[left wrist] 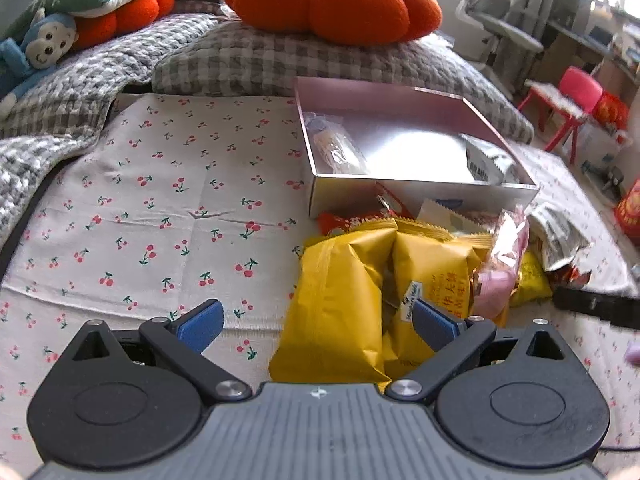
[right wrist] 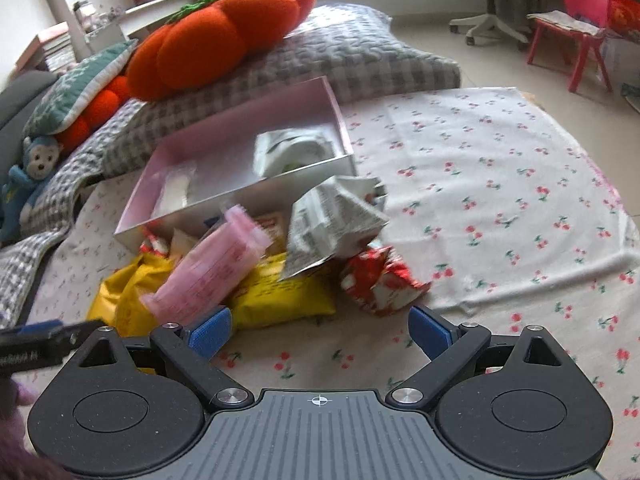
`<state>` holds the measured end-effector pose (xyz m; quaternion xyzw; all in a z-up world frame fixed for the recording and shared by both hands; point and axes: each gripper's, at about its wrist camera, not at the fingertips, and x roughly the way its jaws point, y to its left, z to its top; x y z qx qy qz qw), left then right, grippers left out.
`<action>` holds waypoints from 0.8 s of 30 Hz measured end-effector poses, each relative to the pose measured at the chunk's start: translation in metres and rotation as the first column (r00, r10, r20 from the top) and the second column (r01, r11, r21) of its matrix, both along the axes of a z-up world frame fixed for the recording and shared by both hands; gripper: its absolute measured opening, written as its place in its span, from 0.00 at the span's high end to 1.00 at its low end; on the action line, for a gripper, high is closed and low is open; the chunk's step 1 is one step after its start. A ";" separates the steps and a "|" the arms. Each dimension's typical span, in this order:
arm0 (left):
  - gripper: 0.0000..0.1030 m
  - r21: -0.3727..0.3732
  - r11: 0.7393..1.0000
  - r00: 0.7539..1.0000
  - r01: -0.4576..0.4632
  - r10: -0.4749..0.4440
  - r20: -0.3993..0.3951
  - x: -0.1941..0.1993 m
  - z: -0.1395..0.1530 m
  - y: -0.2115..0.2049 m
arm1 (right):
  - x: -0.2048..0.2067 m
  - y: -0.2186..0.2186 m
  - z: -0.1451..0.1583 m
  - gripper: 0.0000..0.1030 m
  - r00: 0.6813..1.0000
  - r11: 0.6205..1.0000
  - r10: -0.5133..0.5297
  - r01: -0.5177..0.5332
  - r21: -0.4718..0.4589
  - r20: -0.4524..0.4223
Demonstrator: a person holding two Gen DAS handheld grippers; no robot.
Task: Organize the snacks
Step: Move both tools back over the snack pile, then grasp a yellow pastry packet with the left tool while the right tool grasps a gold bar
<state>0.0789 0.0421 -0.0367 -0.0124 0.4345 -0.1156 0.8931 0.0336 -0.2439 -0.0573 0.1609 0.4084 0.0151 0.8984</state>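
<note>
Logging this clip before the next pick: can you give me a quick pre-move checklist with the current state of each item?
1. Left tongs open, holding nothing: ok.
2. Right tongs open, holding nothing: ok.
3. Pink box open with free floor space between the two packets already inside: ok.
4. Snack pile in front of the box, within view of both tongs: ok.
5. Yellow packet lies nearest the left tongs, unobstructed on top: ok.
6. Pink packet is blurred; whether it rests stably: cannot tell.
</note>
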 end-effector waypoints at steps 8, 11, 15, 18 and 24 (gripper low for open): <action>0.14 -0.117 0.992 0.999 0.043 -0.042 0.012 0.006 -0.015 0.013 | 0.001 0.036 -0.011 0.06 0.994 0.994 0.104 -0.104 -0.033 0.012; 0.19 -0.157 0.986 0.999 0.052 -0.053 0.002 0.007 -0.017 0.018 | 0.004 0.048 -0.016 0.06 0.993 0.993 0.114 -0.114 -0.039 0.014; 0.31 -0.179 0.982 0.998 0.053 -0.058 -0.026 0.009 -0.022 0.024 | 0.012 0.063 -0.021 0.06 0.993 0.992 0.118 -0.117 -0.049 0.014; 0.33 -0.179 0.981 0.996 0.073 -0.080 -0.032 0.009 -0.023 0.026 | 0.015 0.072 -0.023 0.06 0.991 0.988 0.128 -0.125 -0.090 0.028; 0.37 -0.123 0.984 0.991 0.128 -0.132 -0.028 0.010 -0.024 0.024 | 0.010 0.082 -0.029 0.05 0.978 0.962 0.201 -0.187 -0.199 0.054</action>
